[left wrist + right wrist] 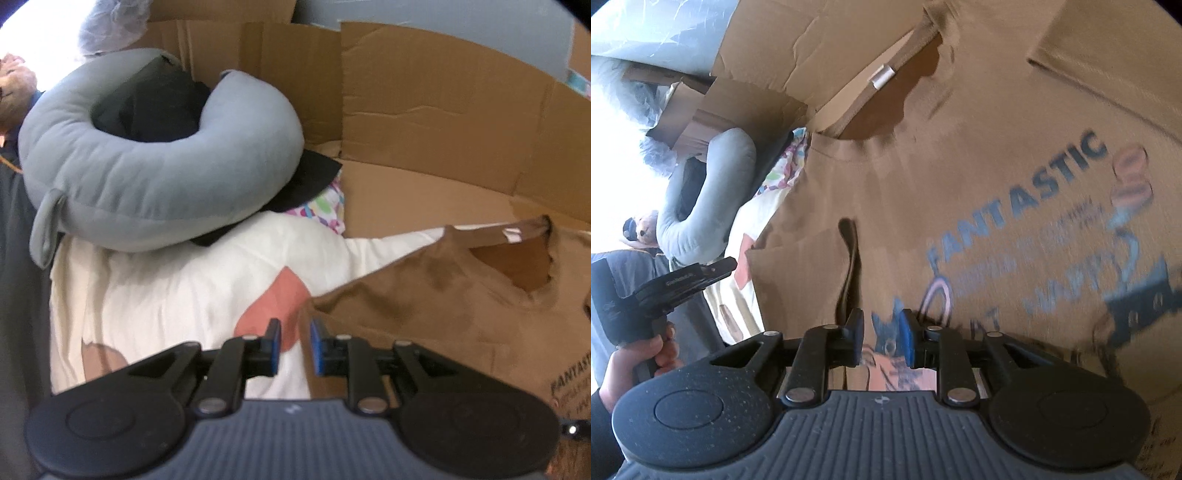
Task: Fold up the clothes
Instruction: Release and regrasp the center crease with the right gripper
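The left gripper (294, 345) and the right gripper (882, 341) each show their jaws slightly apart with nothing clamped, above one soft brown T-shirt (923, 192) lying flat on cardboard (424, 122), its blue print reading "FANTASTIC". Its left edge overlaps one cream garment (155, 291) bearing a pink heart. Farther back, one plump grey U-shaped pillow (155, 184) rests on dark cloth (314, 177) and a bright patterned fabric (325, 210).

I see a brown T-shirt (960, 177) spread face up on cardboard, with blue "FANTASTIC" lettering across its chest. Its sleeve edge overlaps a cream garment (177, 288) lying beside it.
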A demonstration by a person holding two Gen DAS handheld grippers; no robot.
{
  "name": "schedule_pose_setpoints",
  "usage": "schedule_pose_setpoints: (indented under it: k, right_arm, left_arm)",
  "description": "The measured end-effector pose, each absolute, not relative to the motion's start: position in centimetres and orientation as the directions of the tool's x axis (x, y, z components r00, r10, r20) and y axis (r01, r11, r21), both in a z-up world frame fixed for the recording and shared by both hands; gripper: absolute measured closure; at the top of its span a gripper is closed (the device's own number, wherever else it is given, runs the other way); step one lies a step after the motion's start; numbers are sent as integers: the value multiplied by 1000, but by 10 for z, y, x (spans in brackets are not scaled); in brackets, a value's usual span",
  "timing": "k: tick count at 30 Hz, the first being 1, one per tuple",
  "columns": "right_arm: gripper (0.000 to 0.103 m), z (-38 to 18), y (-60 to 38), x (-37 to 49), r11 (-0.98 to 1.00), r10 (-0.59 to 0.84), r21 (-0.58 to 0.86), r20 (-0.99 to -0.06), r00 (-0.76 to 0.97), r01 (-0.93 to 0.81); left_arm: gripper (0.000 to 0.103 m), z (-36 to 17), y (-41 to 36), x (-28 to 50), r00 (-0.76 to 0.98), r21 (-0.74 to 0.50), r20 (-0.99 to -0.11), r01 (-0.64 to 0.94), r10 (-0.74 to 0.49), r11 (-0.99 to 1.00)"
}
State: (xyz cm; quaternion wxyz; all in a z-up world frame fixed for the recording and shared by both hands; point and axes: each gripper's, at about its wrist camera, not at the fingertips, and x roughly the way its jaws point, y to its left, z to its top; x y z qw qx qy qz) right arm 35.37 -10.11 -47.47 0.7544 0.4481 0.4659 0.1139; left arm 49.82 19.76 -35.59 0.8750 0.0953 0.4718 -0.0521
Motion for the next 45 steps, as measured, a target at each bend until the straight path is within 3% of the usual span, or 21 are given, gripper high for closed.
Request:
schedule_pose_setpoints:
  k: [26,28,31,45]
  right_arm:
    - [79,-491,-14,334,550,686,807,-584,434,216]
    - [84,-492,-13,335,535,690,815,-574,441,223]
    - [102,-486,-13,336,542,688,816,-568,452,201]
    - [103,-442,-18,322,518,681,844,-507,529,142]
  left_arm:
    - [84,-387,207,397,464,-53,-862,321,-206,946]
    - [84,-390,204,394,457,-54,-864,329,-209,943]
    - [84,-396,200,394,440,-67,-871,336,-220,939]
    - [84,-415,192,413,406,-37,-897,326,-175,945]
